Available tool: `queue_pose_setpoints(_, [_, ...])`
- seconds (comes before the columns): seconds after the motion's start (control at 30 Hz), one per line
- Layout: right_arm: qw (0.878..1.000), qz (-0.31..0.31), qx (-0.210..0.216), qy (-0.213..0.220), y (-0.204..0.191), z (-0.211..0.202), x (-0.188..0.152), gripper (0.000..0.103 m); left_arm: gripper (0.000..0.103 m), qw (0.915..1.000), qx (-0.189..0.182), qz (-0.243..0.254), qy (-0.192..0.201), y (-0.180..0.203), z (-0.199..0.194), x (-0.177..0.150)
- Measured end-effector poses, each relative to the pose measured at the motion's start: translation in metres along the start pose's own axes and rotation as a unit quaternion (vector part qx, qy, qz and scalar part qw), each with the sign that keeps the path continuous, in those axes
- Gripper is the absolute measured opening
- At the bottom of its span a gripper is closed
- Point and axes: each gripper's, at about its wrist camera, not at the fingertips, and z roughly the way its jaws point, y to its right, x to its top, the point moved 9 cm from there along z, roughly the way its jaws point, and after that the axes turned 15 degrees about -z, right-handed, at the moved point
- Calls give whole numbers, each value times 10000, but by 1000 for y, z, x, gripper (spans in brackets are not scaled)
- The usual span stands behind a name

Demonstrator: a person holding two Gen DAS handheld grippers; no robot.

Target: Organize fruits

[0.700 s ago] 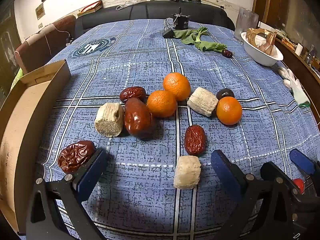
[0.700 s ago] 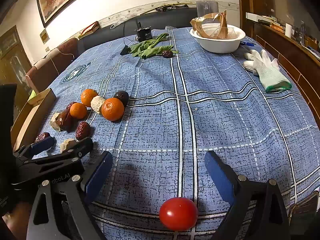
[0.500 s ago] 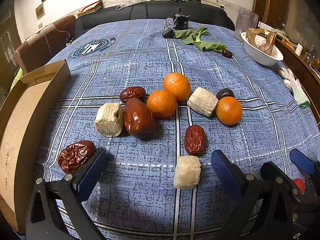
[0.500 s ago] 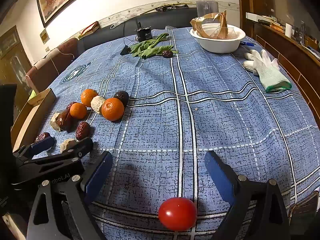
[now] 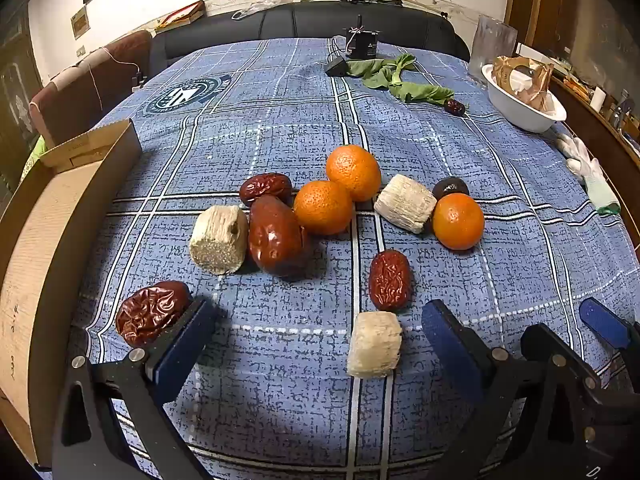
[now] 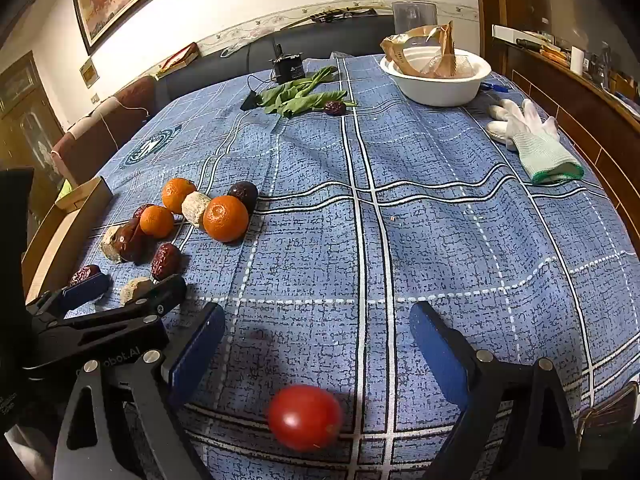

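Three oranges (image 5: pixel 323 207), several red dates (image 5: pixel 389 280) and several pale cut chunks (image 5: pixel 375 345) lie grouped on the blue checked cloth. My left gripper (image 5: pixel 316 334) is open; a chunk lies between its fingers and a wrinkled date (image 5: pixel 151 311) touches its left finger. My right gripper (image 6: pixel 316 340) is open and empty, with a red tomato (image 6: pixel 304 416) on the cloth between its fingers, close to the camera. The fruit group (image 6: pixel 225 218) lies to its far left.
A cardboard box (image 5: pixel 48 240) stands at the table's left edge. A white bowl (image 6: pixel 436 76) with brown paper, green leaves (image 6: pixel 296 96), a lone date (image 6: pixel 335 108) and a black device sit at the back. White gloves (image 6: pixel 532 140) lie at right.
The tomato has shifted slightly left between the right gripper's fingers. Both grippers and the other fruit have not visibly moved.
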Motion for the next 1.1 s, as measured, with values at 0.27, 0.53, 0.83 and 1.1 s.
queue_pose_setpoints(0.27, [10000, 0, 42, 8, -1, 0, 0, 98, 103, 9998, -59, 144, -155, 0, 0, -1])
queue_pose_setpoints(0.53, [9996, 231, 124, -126, -1, 2, 3, 100, 102, 9987, -189, 366, -302, 1, 2, -2])
queue_pose_setpoints(0.83, [9993, -32, -164, -337, -7, 8, 2, 102, 87, 9962, -795, -229, 283, -27, -44, 11])
queue_pose_setpoints(1.1, [9994, 47, -345, -80, -12, -12, 5, 101, 88, 9741, -193, -378, 2223, -65, -137, 41])
